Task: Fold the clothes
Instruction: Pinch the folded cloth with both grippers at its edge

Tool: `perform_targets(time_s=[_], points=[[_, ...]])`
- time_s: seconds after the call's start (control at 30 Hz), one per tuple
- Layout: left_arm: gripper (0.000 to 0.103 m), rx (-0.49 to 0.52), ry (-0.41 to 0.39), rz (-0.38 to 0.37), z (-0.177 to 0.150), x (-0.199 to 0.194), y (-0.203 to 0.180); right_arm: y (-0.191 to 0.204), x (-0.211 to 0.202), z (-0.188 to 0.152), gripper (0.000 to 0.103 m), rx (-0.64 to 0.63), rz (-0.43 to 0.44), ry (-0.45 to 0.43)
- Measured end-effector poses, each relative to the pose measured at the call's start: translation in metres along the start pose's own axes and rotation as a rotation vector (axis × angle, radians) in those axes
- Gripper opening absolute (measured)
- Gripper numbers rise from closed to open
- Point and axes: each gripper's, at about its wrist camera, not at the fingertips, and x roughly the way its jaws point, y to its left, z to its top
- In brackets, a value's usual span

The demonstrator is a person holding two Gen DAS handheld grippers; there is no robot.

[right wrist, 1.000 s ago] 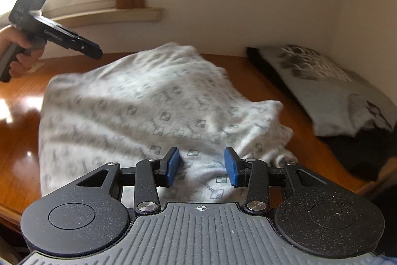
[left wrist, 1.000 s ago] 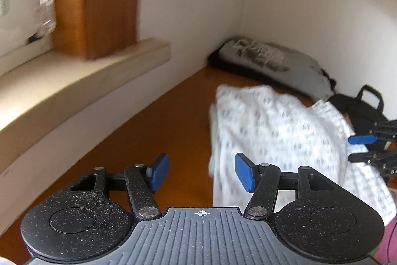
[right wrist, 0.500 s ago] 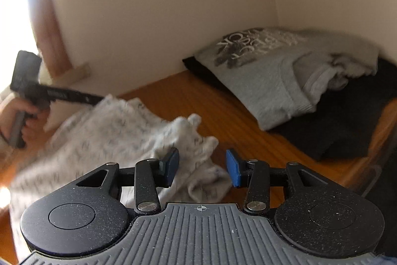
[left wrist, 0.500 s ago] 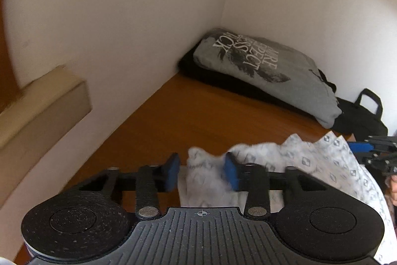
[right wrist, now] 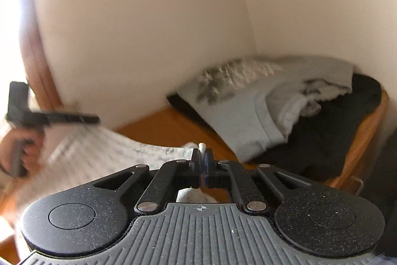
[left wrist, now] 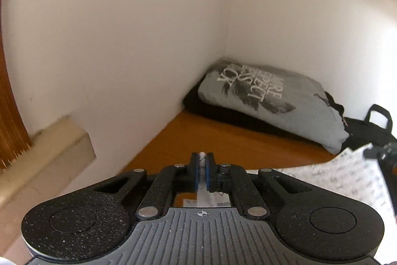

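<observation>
On the table: white printed shirt (left wrist: 347,173) sags between both grippers, partly raised off the wood table (left wrist: 223,140), well short of the grey tee (left wrist: 268,96) stacked in the corner.
Left gripper (left wrist: 202,173): pinched tight on a bit of shirt edge, white cloth poking out past the pads.
Right gripper (right wrist: 202,165): same deal, clamped on another bit of edge, a tuft sticking up above the tips.
Handling: looks thin, light and floppy, so it'll droop and bunch rather than hold shape; not fragile.
Where to grab: probably corners or hems, keeping the edge taut between the two so the fold lands flat.
Risk: such small pinches could slip off.
</observation>
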Motion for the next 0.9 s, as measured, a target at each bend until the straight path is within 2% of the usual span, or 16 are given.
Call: perform_targets(time_s=[0.07, 0.1, 0.17, 0.27, 0.33, 0.53, 0.73, 0.8, 0.9], points=[[0.009, 0.012, -0.009, 0.012, -0.002, -0.008, -0.005, 0.005, 0.003, -0.005, 0.014, -0.038, -0.074, 0.019], [0.018, 0.021, -0.015, 0.014, -0.005, -0.016, -0.006, 0.007, 0.000, -0.007, 0.016, -0.044, -0.072, 0.010], [0.028, 0.039, -0.026, 0.019, -0.010, -0.032, -0.008, 0.011, -0.006, -0.010, 0.028, -0.057, -0.067, -0.008], [0.028, 0.062, -0.043, 0.032, -0.025, -0.060, -0.010, 0.025, -0.020, -0.016, 0.040, -0.096, -0.048, -0.043], [0.028, 0.055, -0.038, 0.013, -0.038, -0.076, -0.010, 0.039, -0.027, -0.021, 0.044, -0.128, -0.018, -0.054], [0.028, 0.066, 0.027, -0.015, -0.083, -0.099, -0.018, 0.075, -0.032, -0.031, 0.047, -0.173, 0.120, -0.015], [0.028, 0.091, 0.103, 0.064, -0.122, -0.110, -0.013, 0.089, -0.017, -0.050, 0.047, -0.259, 0.081, 0.042], [0.028, 0.088, 0.106, 0.099, -0.126, -0.115, -0.009, 0.088, -0.018, -0.054, 0.048, -0.265, 0.080, 0.035], [0.028, 0.070, 0.071, 0.109, -0.120, -0.125, -0.006, 0.086, -0.025, -0.052, 0.048, -0.247, 0.061, 0.021]])
